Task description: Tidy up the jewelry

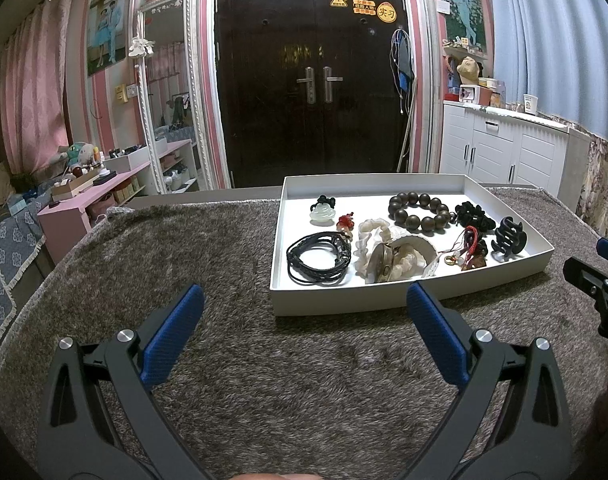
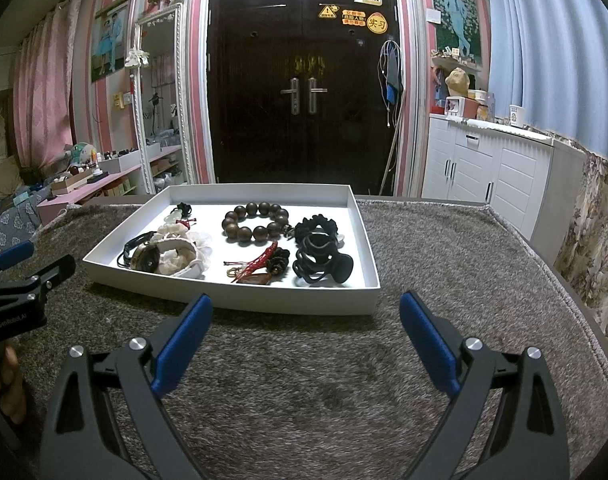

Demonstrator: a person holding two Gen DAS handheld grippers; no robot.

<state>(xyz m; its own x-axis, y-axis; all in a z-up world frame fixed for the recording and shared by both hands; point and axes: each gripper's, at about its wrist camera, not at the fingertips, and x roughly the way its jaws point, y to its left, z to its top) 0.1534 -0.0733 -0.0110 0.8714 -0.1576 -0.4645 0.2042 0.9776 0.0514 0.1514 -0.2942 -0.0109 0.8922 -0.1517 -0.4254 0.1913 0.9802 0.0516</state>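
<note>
A white tray (image 1: 499,204) (image 2: 365,248) lies on the grey shaggy cloth and holds the jewelry. In it are a brown bead bracelet (image 1: 417,210) (image 2: 256,221), a black cord bracelet (image 1: 317,256), a white scrunchie (image 1: 391,254) (image 2: 180,254), a black scrunchie (image 1: 473,214) (image 2: 315,228), a black claw clip (image 1: 508,238) (image 2: 321,264), a red tasselled charm (image 1: 467,248) (image 2: 258,266) and a pale jade pendant (image 1: 321,212). My left gripper (image 1: 305,298) is open, just short of the tray's near edge. My right gripper (image 2: 305,304) is open too, at the tray's near right corner. Both are empty.
The table's far edge runs behind the tray, with a dark double door (image 1: 309,80) beyond. A pink shelf (image 1: 104,188) and mirror stand left, white cabinets (image 2: 487,164) right. The other gripper shows at each view's side edge (image 1: 599,280) (image 2: 20,280). Bare cloth (image 1: 164,248) lies left of the tray.
</note>
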